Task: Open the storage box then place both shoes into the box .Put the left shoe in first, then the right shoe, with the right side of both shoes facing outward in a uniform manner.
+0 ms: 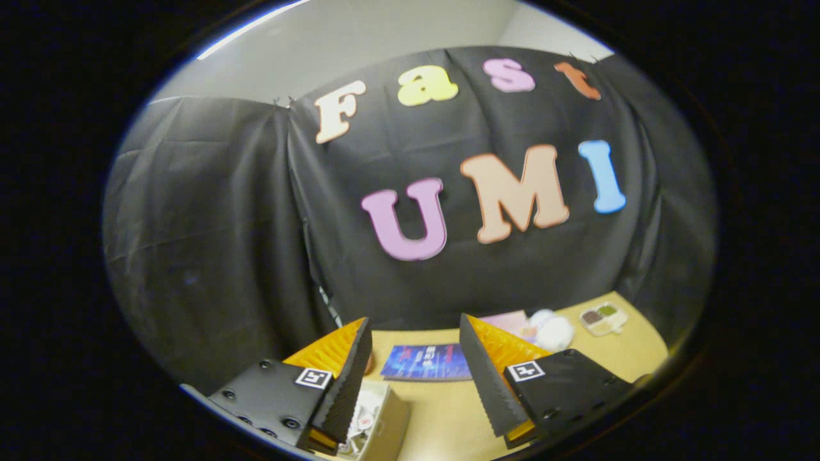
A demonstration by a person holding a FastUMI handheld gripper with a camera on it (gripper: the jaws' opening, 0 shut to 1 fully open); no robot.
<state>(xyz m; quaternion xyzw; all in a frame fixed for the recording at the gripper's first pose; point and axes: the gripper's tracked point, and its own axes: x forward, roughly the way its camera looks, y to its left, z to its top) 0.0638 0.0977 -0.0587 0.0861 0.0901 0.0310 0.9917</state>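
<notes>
Holding the gripper (415, 358) spread wide over the table (442, 410), nothing between its fingers, I see a box (379, 419) with white contents (blurred, maybe the storage box) at seven o'clock, touching the left finger. A blue booklet (426, 362) lies just ahead at twelve.

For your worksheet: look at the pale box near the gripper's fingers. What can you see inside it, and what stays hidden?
The box is open on top, and pale rounded items show inside, too blurred to name. One finger of the open gripper covers the rest of its inside.
</notes>
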